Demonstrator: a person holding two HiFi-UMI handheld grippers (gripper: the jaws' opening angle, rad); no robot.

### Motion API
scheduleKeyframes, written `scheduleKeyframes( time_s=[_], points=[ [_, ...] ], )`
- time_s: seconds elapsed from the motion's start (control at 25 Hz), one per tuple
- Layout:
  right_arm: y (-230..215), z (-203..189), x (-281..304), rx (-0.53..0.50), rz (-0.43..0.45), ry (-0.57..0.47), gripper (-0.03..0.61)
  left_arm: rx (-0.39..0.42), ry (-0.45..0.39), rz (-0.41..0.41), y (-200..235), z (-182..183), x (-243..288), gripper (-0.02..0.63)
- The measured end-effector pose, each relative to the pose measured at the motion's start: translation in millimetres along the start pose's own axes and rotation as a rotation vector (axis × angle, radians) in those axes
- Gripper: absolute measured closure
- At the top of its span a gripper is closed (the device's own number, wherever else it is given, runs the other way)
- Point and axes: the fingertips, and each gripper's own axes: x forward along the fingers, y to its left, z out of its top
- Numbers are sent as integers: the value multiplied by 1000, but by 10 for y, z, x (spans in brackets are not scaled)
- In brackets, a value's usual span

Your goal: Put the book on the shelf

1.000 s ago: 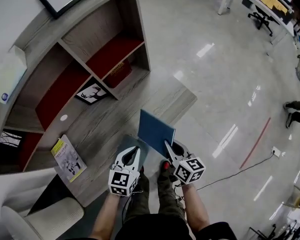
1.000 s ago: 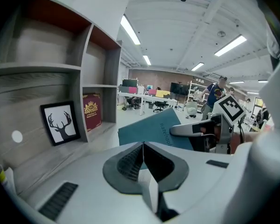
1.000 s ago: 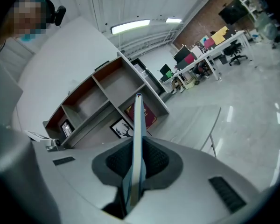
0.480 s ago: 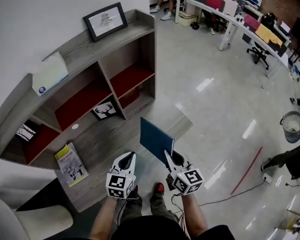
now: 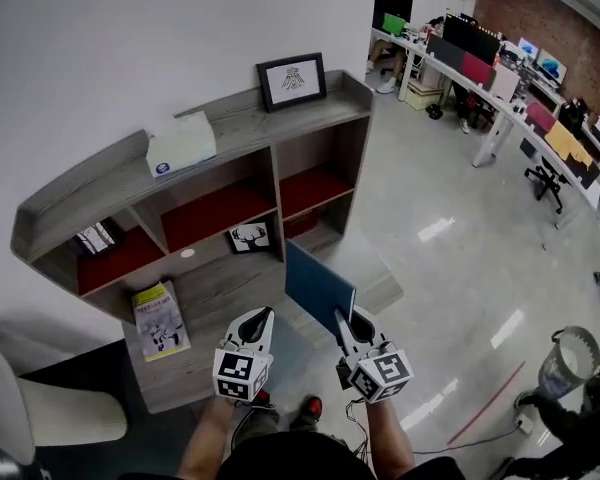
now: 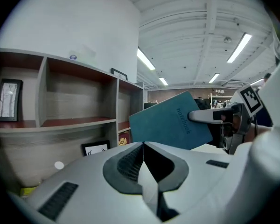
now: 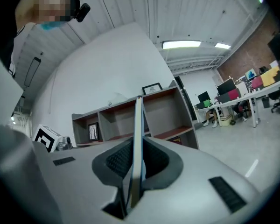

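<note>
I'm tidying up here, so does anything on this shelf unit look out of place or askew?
Only mildly: the yellow booklet lies flat, slightly askew, on the low ledge of the shelf unit, not stood in a compartment. The blue notebook is off the shelf, clamped in the right gripper. Nothing looks spilled or damaged.

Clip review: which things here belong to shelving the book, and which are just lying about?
Part of the job:
- blue notebook, clamped in the right tool
- wooden shelf unit

Just lying about:
- yellow booklet on the lower ledge
- tissue box and framed picture on the top board
- deer picture inside a compartment
</note>
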Motion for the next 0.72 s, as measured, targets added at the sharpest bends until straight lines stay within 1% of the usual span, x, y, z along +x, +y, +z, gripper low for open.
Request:
scheduleKeyframes(
  time_s=[0.2,0.4,0.56,0.72],
  points=[
    [216,245,242,-46,46,-46,517,-2,-41,95,372,179,-264,601],
    [485,477,580,-131,105,-94,517,-28,-61,180,780,271,-493,601],
    [724,662,879,-208,111,-123,517,-30,-74,225,1052,326,-631,601],
    [995,828,1152,-268,150,-174,517,-30,-92,257,1305,394,-750,601]
  ],
)
